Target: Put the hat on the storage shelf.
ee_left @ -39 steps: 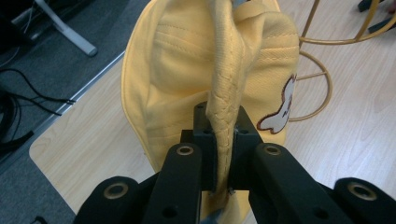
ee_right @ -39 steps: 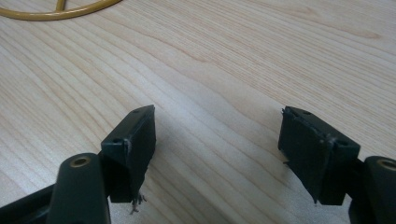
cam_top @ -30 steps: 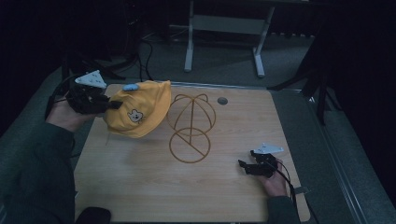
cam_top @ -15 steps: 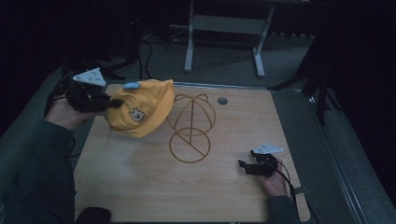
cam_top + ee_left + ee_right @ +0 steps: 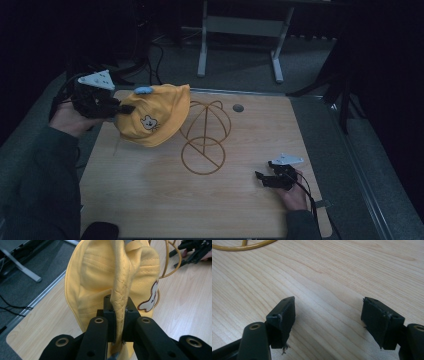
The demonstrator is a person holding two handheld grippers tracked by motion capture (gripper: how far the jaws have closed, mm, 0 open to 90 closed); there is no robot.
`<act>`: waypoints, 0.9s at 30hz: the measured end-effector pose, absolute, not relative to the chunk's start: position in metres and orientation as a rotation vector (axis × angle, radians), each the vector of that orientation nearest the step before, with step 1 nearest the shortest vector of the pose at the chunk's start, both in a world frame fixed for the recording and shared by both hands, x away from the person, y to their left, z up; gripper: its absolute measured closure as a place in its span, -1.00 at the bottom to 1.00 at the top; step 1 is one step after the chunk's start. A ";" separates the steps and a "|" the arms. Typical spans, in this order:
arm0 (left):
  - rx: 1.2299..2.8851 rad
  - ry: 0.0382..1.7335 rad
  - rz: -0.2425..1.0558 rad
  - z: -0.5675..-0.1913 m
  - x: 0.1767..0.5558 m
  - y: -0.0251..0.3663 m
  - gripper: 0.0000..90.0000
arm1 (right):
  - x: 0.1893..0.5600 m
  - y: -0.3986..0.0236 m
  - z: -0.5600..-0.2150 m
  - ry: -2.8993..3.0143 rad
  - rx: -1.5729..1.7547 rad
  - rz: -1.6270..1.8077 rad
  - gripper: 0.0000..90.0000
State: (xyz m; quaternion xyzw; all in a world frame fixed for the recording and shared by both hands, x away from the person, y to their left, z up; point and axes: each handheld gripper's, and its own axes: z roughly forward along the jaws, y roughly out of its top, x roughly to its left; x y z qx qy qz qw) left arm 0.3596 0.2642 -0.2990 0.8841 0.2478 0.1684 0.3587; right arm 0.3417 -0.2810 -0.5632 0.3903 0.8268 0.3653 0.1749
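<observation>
A yellow cap (image 5: 152, 120) with a small bear patch and a blue tip hangs above the table's back left, beside a gold wire hat stand (image 5: 205, 137). My left gripper (image 5: 121, 109) is shut on the cap's edge. In the left gripper view the folded yellow brim (image 5: 120, 305) is pinched between the black jaws of that left gripper (image 5: 118, 307). The cap's right side touches or overlaps the stand's dome; I cannot tell which. Low over the table at the front right, my right gripper (image 5: 265, 175) is open; the right gripper (image 5: 328, 315) holds nothing, bare wood between its jaws.
The wooden table (image 5: 150, 200) has a small round dark grommet (image 5: 238, 107) near its back edge. A grey metal frame (image 5: 240, 30) stands on the floor beyond the table. Cables trail on the floor at the back left.
The left gripper has carried the cap slightly toward the wire stand. The right gripper has stayed put.
</observation>
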 end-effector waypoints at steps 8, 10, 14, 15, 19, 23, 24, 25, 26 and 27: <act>2.287 0.615 0.420 -0.296 0.361 0.261 0.89 | 0.342 -0.281 -0.563 2.343 1.105 1.035 -0.39; 2.279 0.607 0.413 -0.294 0.360 0.260 0.89 | 0.342 -0.281 -0.563 2.343 1.107 1.035 -0.39; 2.265 0.593 0.405 -0.290 0.359 0.259 0.89 | 0.342 -0.281 -0.563 2.343 1.106 1.035 -0.39; 2.268 0.587 0.405 -0.289 0.360 0.259 0.89 | 0.342 -0.281 -0.563 2.342 1.107 1.035 -0.39; 2.275 0.577 0.399 -0.288 0.360 0.256 0.89 | 0.342 -0.281 -0.563 2.342 1.108 1.036 -0.39; 2.284 0.569 0.387 -0.288 0.361 0.252 0.89 | 0.342 -0.281 -0.563 2.342 1.107 1.036 -0.39; 2.285 0.563 0.386 -0.288 0.362 0.251 0.89 | 0.342 -0.281 -0.563 2.342 1.107 1.035 -0.39; 2.288 0.563 0.383 -0.288 0.362 0.250 0.89 | 0.342 -0.281 -0.563 2.343 1.106 1.035 -0.39; 2.288 0.561 0.382 -0.288 0.362 0.249 0.89 | 0.342 -0.281 -0.563 2.343 1.107 1.035 -0.39; 2.284 0.556 0.380 -0.288 0.363 0.248 0.89 | 0.342 -0.281 -0.563 2.343 1.107 1.035 -0.39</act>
